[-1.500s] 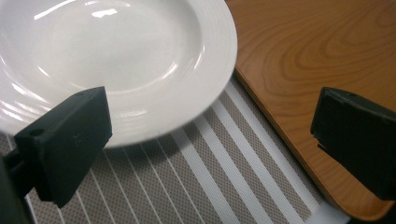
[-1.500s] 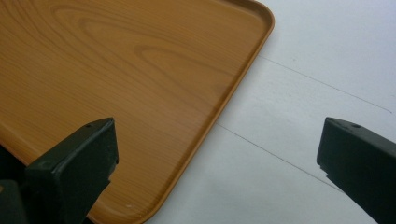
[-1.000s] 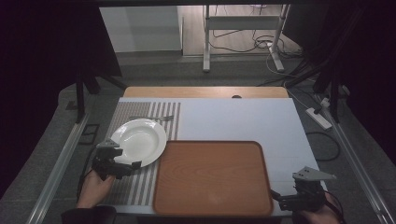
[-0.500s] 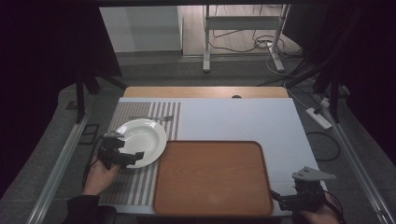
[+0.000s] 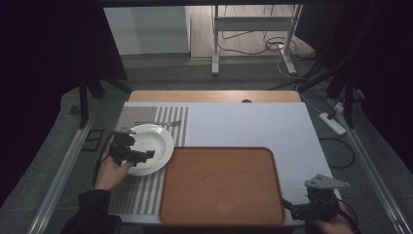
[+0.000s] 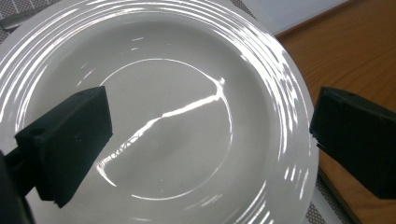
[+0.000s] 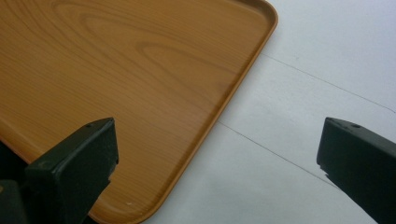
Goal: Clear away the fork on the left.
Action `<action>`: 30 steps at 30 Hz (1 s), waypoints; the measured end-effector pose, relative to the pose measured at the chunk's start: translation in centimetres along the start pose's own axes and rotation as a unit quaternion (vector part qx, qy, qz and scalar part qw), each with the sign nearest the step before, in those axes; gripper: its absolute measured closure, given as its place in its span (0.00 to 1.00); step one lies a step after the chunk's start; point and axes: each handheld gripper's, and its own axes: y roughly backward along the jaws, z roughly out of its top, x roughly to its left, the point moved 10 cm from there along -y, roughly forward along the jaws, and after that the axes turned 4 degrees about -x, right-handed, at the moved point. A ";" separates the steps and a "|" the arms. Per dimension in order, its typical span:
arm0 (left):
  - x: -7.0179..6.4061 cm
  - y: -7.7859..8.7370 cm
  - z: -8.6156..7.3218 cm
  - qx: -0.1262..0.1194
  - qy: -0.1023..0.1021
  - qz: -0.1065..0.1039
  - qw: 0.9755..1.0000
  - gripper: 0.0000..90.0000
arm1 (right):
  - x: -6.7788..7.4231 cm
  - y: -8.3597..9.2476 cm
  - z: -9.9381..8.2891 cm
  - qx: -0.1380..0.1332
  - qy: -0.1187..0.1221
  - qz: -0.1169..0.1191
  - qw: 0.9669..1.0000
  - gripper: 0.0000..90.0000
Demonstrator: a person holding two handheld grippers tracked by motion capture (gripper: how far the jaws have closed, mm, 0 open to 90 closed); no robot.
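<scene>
- A pale white table top [image 5: 253, 126] is lying under a dark room, with a striped placemat [image 5: 146, 190] covering its left part and bare white surface running open beyond and to the right of the wooden tray [image 5: 221, 187].
- The tray is sitting empty at the near middle, its left edge touching or just overlapping the white plate [image 5: 156, 141], which is resting on the placemat.
- A piece of cutlery [image 5: 160, 123] is lying just beyond the plate, too small to identify.
- The left gripper [image 5: 141, 155] is hovering over the plate's near-left rim, its jaws spread wide; in the left gripper view the plate [image 6: 177, 116] is lying between and beneath them, whether touching I cannot tell.
- The right gripper [image 5: 292, 210] is waiting at the tray's near-right corner, jaws spread apart, straddling the tray edge [image 7: 233, 93] and holding nothing.
</scene>
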 end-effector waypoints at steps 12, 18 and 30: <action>1.4 -1.2 1.8 -0.003 0.000 -0.001 1.000 0.00 | 0.0 0.0 0.0 0.001 0.002 0.001 1.000 0.00; 2.2 -2.0 2.4 -0.001 -0.006 0.002 1.000 0.00 | 0.0 0.0 0.0 0.002 0.002 0.001 1.000 0.00; 3.3 -3.8 4.2 0.002 -0.003 0.004 1.000 0.00 | 0.0 -0.1 0.0 0.002 0.004 0.002 1.000 0.00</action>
